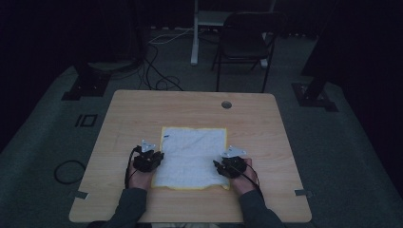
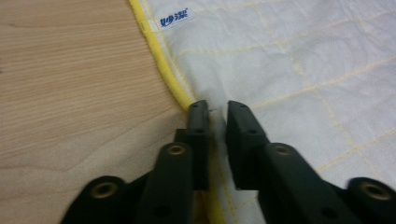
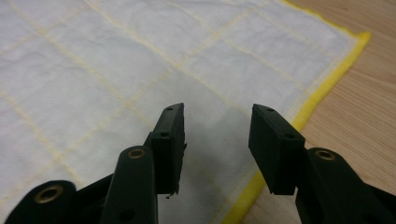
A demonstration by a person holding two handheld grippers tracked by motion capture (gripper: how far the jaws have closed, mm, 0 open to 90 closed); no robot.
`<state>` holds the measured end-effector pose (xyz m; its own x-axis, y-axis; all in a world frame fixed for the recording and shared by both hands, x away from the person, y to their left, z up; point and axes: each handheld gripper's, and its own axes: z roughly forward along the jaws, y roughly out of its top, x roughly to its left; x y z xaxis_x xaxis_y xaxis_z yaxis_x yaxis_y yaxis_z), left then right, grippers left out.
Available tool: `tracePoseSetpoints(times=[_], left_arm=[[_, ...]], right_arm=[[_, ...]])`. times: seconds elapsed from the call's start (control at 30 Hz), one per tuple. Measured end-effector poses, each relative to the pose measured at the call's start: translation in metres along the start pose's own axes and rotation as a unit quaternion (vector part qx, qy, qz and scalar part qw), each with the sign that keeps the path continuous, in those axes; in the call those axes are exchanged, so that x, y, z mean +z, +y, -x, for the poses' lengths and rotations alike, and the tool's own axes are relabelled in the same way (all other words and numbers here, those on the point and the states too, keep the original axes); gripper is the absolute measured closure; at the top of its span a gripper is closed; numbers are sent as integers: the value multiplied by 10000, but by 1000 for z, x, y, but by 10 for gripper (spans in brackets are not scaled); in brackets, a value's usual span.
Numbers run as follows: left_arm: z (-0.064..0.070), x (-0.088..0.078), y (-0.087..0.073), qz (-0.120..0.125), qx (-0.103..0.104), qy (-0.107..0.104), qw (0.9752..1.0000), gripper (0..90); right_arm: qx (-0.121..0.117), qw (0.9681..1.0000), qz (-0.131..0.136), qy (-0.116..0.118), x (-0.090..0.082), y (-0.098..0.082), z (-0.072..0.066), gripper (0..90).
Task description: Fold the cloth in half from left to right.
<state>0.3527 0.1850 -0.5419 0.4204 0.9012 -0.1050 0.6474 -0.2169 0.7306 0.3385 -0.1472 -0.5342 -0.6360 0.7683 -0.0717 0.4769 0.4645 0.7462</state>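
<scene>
A: Near the bottom edge of the high view, two sleeves come in, each hand holding a tool. What's the left tool (image 1: 153, 159) doing?

B: It sits at the lower left of the cloth (image 1: 192, 156), at the cloth's left hem. In the left gripper view its jaws stand narrow, pinched on a raised fold of cloth just inside the yellow border (image 2: 170, 77).

A: And the right tool (image 1: 223, 167)?

B: At the cloth's lower right side. In the right gripper view its jaws stand well apart, holding nothing, with white quilted cloth under them and the yellow hem running just beside the right-hand jaw.

A: Where does the cloth lie?

B: Flat on the wooden table (image 1: 128, 118), in the lower middle of the high view, between the two tools. A small label (image 2: 177, 15) with blue print sits at its upper left corner.

A: Anything farther back?

B: A round hole (image 1: 226, 104) in the table near its far edge, then a dark chair (image 1: 242, 40) on the floor at the top of the frame, with cables (image 1: 157, 71) to its left.
</scene>
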Motion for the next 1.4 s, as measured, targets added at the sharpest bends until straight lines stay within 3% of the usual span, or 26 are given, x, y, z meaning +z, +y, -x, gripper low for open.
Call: tracePoseSetpoints(times=[0.17,0.47,0.87,1.23,1.33,1.4], left_arm=[[-2,0,1,-19,10,6,10000,860],[-16,-1,3,-33,-160,131,9998,861],[-16,-5,6,-10,-245,83,9997,861],[-15,-11,12,102,-253,-8,9996,862],[-14,-13,13,164,-266,-65,9995,862],[-14,-14,14,203,-243,-130,9994,862]], right_arm=[[-99,9999,17,77,-6,-2,-3,545],[-22,9999,7,114,-11,-6,-3,530],[-20,9992,-49,388,-14,-11,-16,470],[-275,9974,-159,640,-27,-23,-38,373],[-371,9970,-224,648,-31,-28,-42,368],[-511,9968,-318,522,-31,-31,-43,359]])
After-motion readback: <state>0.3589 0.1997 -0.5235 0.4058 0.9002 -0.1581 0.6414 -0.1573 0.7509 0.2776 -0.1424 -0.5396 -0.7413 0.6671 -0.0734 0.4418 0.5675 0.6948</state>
